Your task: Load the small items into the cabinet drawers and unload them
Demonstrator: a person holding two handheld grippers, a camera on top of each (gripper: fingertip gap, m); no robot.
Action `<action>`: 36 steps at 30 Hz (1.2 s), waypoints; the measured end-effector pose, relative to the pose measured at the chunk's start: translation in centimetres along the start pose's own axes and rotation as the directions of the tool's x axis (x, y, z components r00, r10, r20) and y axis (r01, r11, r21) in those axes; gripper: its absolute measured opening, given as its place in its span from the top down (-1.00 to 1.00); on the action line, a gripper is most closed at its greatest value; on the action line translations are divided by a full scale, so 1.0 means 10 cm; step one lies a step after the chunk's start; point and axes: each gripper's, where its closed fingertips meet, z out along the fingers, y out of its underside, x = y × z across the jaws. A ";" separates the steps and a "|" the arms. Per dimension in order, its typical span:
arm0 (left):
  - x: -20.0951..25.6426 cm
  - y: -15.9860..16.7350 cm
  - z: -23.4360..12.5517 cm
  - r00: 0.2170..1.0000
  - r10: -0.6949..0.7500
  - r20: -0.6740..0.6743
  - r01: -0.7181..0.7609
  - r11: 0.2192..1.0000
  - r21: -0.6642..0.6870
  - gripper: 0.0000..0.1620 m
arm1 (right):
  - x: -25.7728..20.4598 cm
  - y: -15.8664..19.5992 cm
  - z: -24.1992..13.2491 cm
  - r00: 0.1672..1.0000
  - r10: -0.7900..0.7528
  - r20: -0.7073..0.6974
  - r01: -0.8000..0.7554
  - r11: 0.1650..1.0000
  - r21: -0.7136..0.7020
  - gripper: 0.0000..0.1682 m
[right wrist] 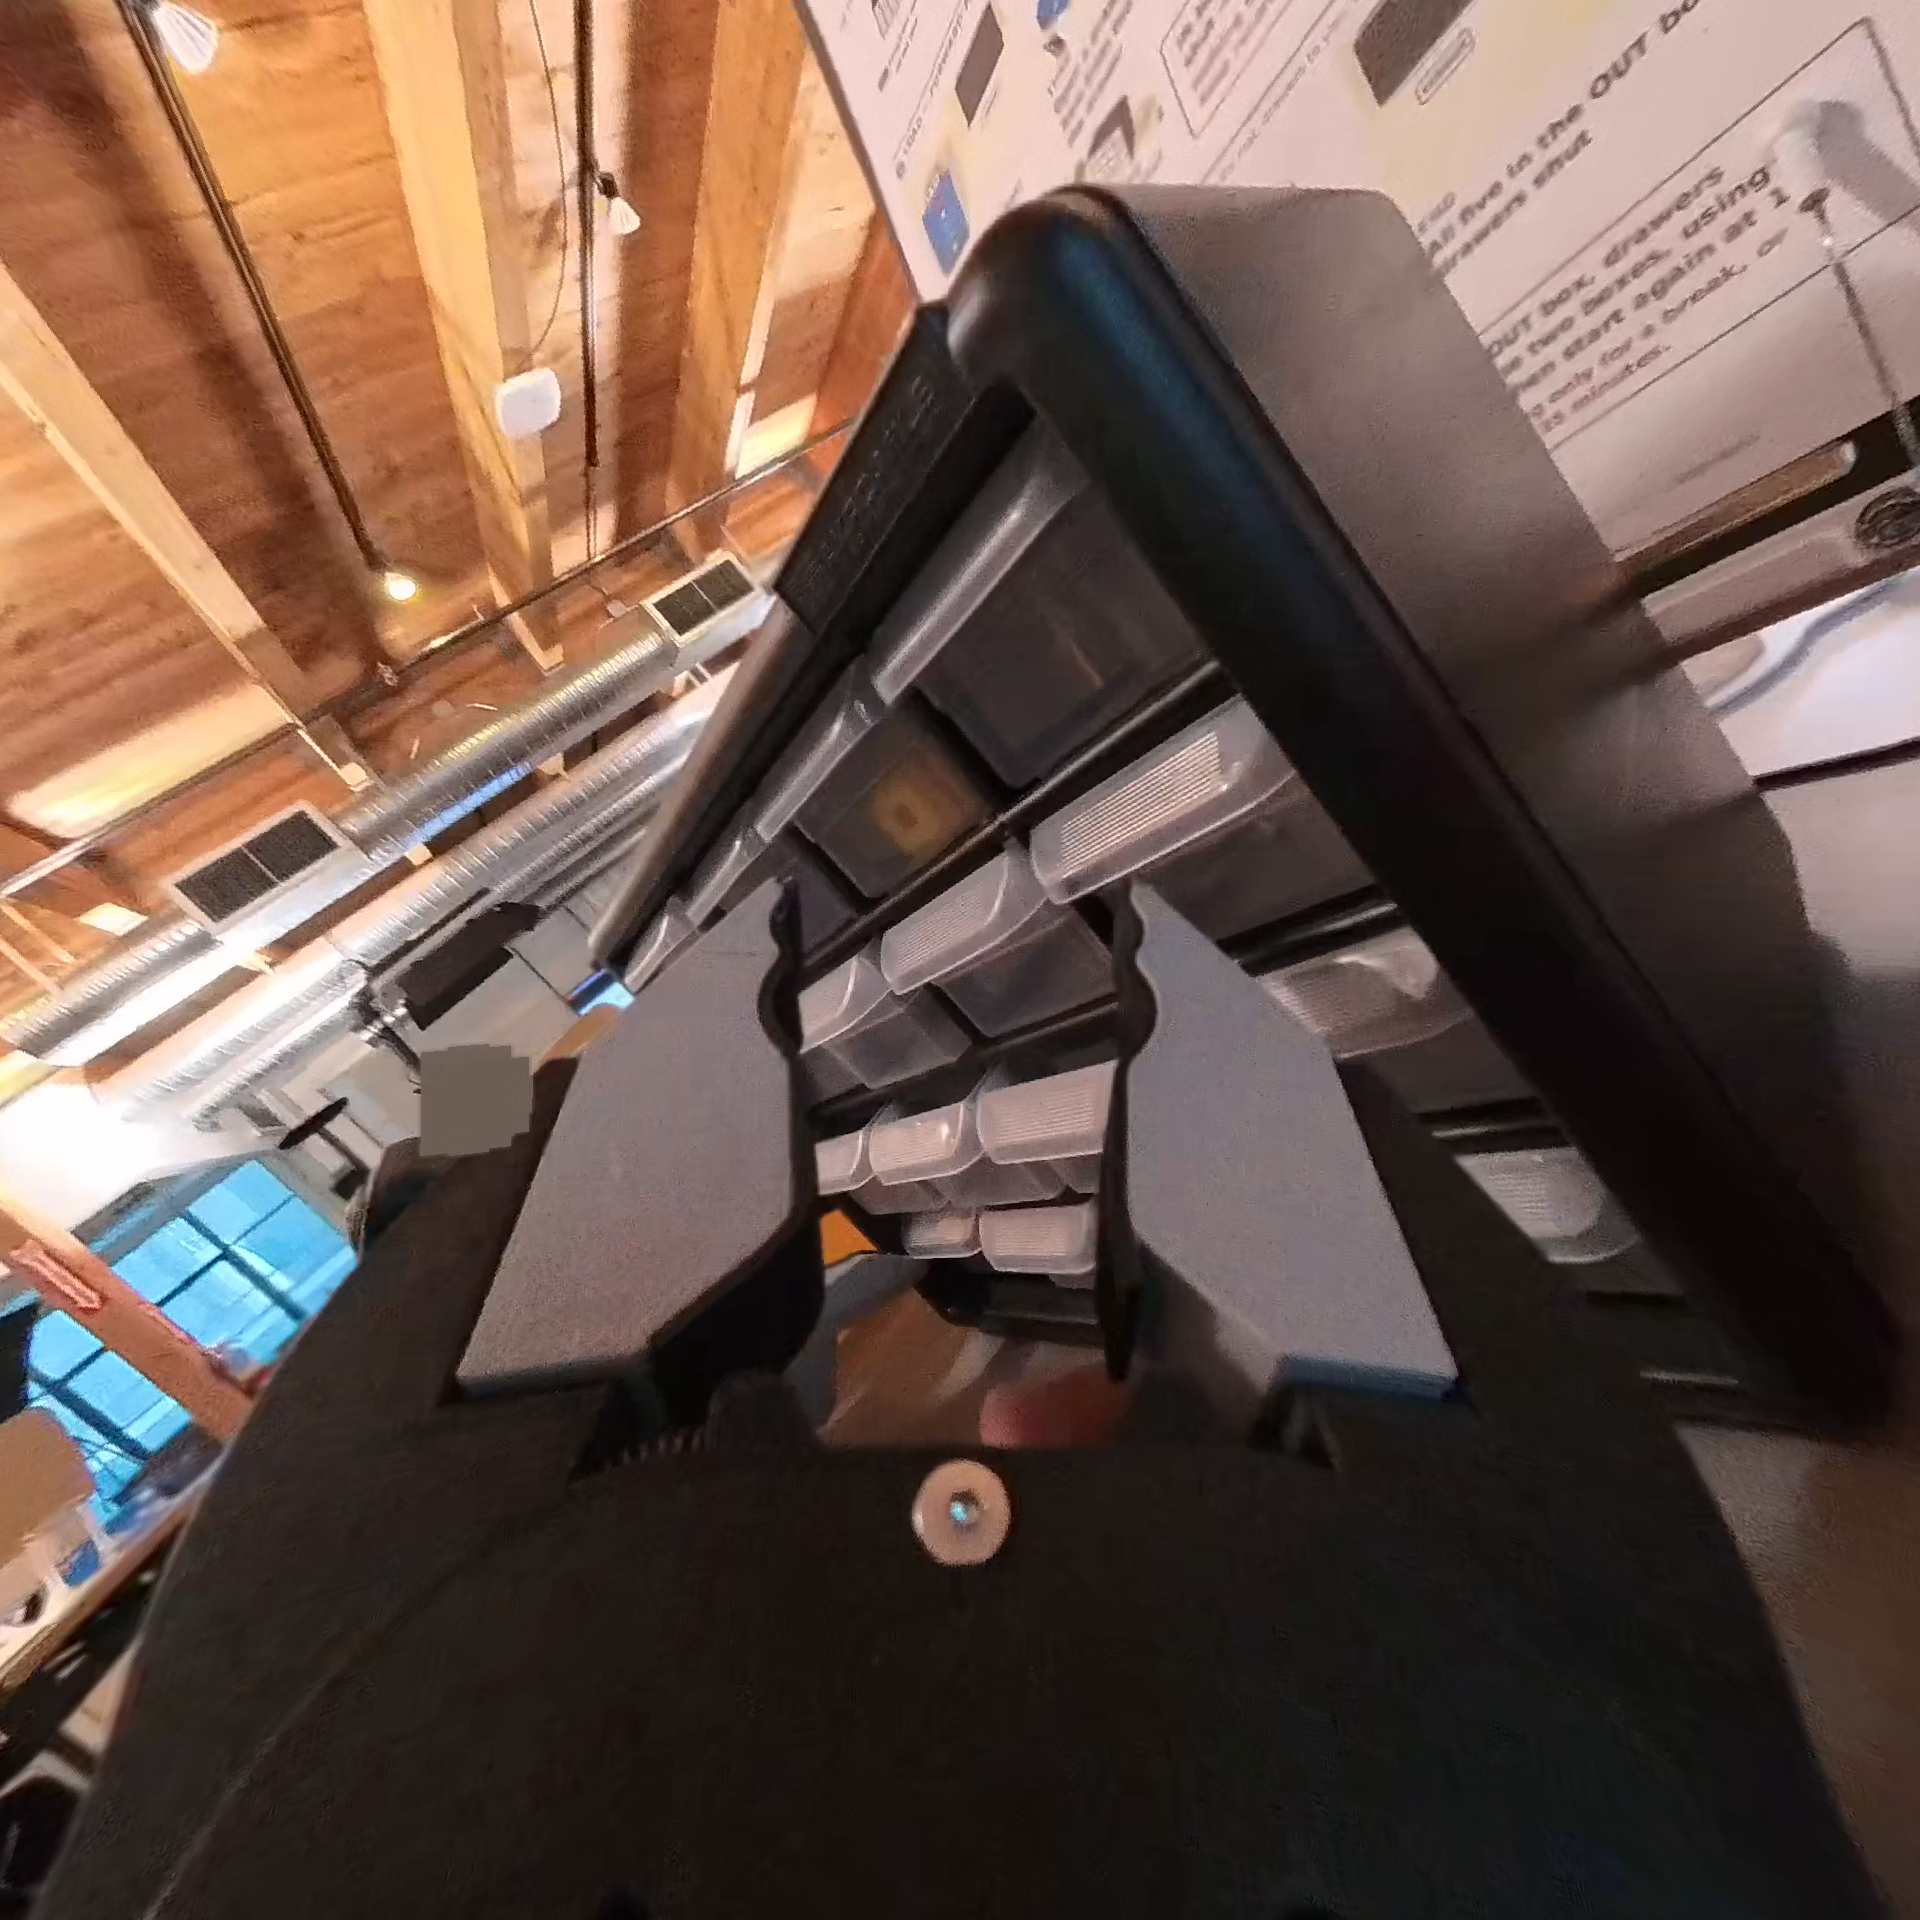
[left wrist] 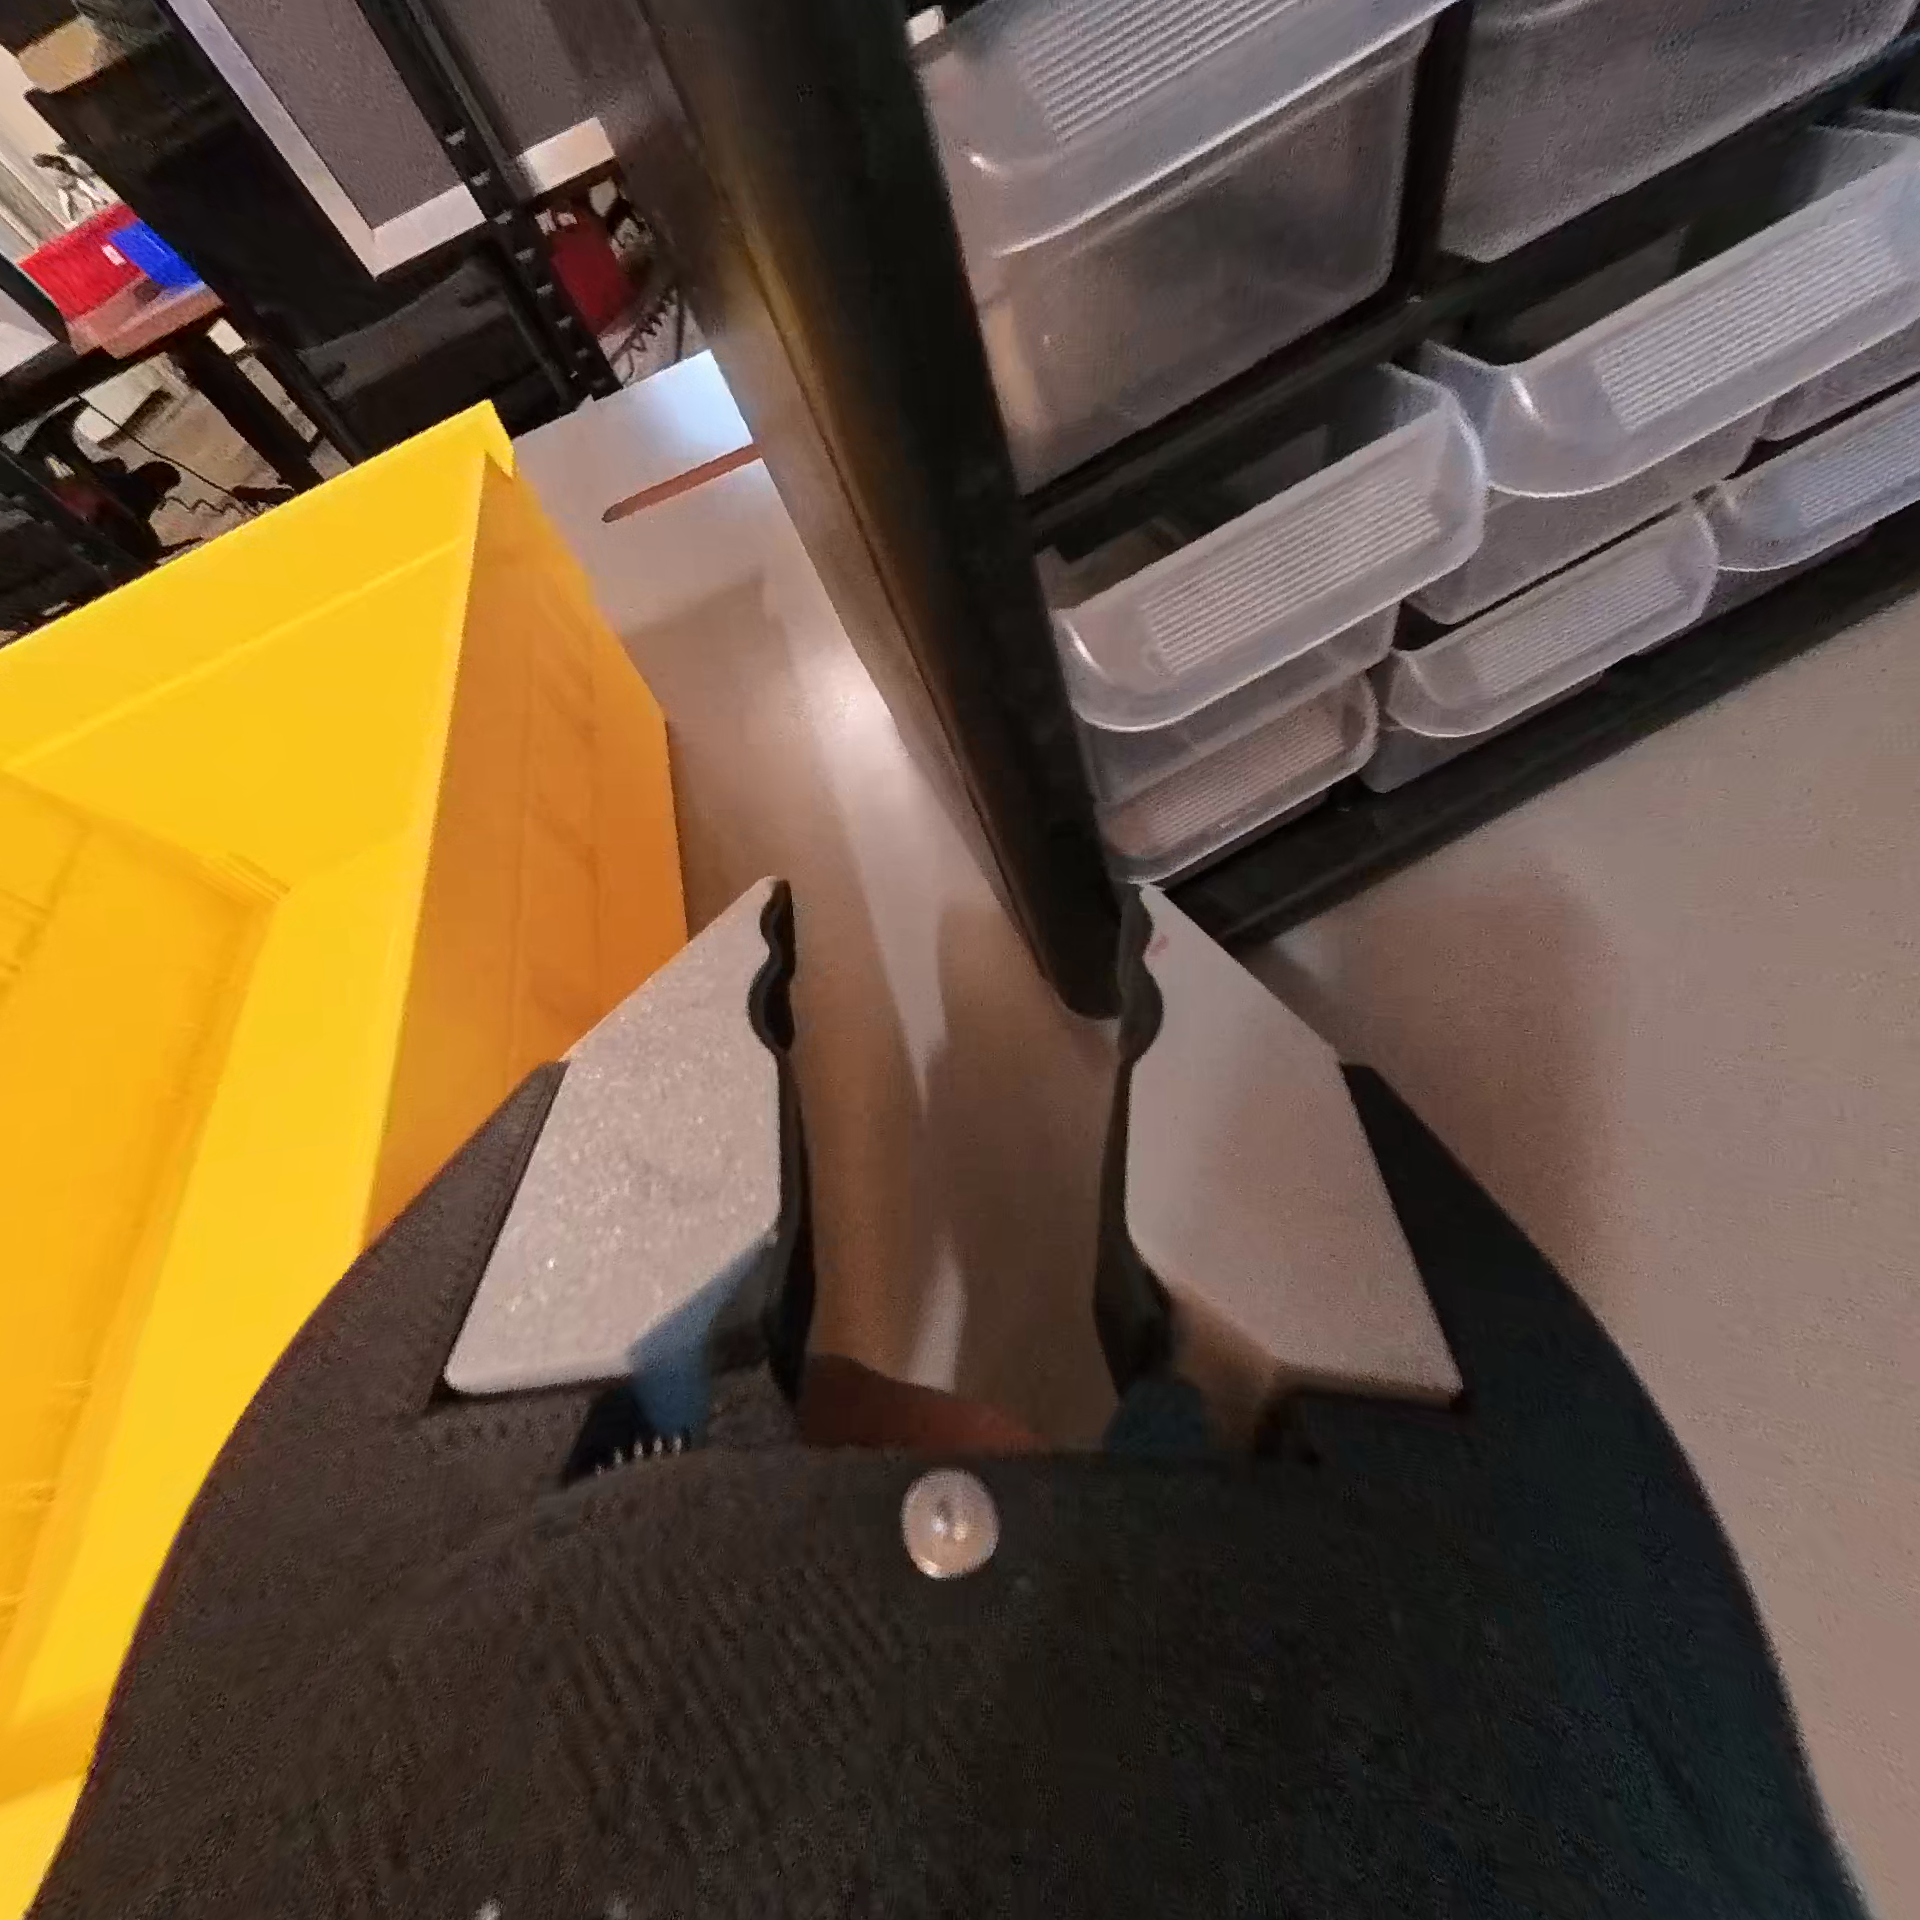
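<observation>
On the grey surface (left wrist: 1558,1039) stands the black cabinet (left wrist: 894,520), its clear drawers (left wrist: 1278,582) ranked in rows, with a yellow bin (left wrist: 312,779) just beside its left flank. Left gripper (left wrist: 951,971) hovers low at the cabinet's near bottom corner, jaws spread and holding nothing, the right-hand finger close against that corner; whether it touches cannot be told. Right gripper (right wrist: 951,971) looks steeply up the cabinet (right wrist: 1351,623) front from below, its jaws likewise spread and empty. Several drawers (right wrist: 966,935) stand pulled out a little, in both views, and one upper drawer holds a small yellowish item (right wrist: 909,816) behind its clear front; the other drawers' contents are too dim to make out, and the bin's inside is mostly out of view. My reading is that the work is somewhere in its middle: at least one item is loaded, neither gripper carries anything, and drawers remain to be shut or emptied. As for writing, a white poster (right wrist: 1558,208) with printed text and small pictures hangs behind the cabinet, and raised lettering runs along the cabinet's top edge, too blurred to read.
</observation>
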 end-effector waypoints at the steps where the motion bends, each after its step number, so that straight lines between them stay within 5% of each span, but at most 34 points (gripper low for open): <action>1: 0.00 0.00 0.00 1.000 0.004 0.003 -0.004 1.000 0.001 0.25 | -0.01 0.01 0.01 1.000 0.019 0.010 -0.020 1.000 0.005 0.32; 8: -0.03 0.01 0.01 1.000 -0.029 -0.006 0.029 1.000 -0.007 0.18 | 0.03 -0.07 -0.05 0.986 0.150 0.067 -0.155 0.985 0.075 0.51; 14: -0.07 0.03 0.01 0.999 -0.048 -0.003 0.048 0.999 -0.011 0.06 | 0.15 -0.03 -0.08 0.981 0.190 0.035 -0.192 0.980 0.061 0.95; 36: -0.07 0.02 -0.03 0.998 -0.008 0.068 0.009 1.000 -0.009 0.07 | -0.10 0.15 -0.47 0.999 0.022 -0.049 -0.021 0.999 0.024 1.00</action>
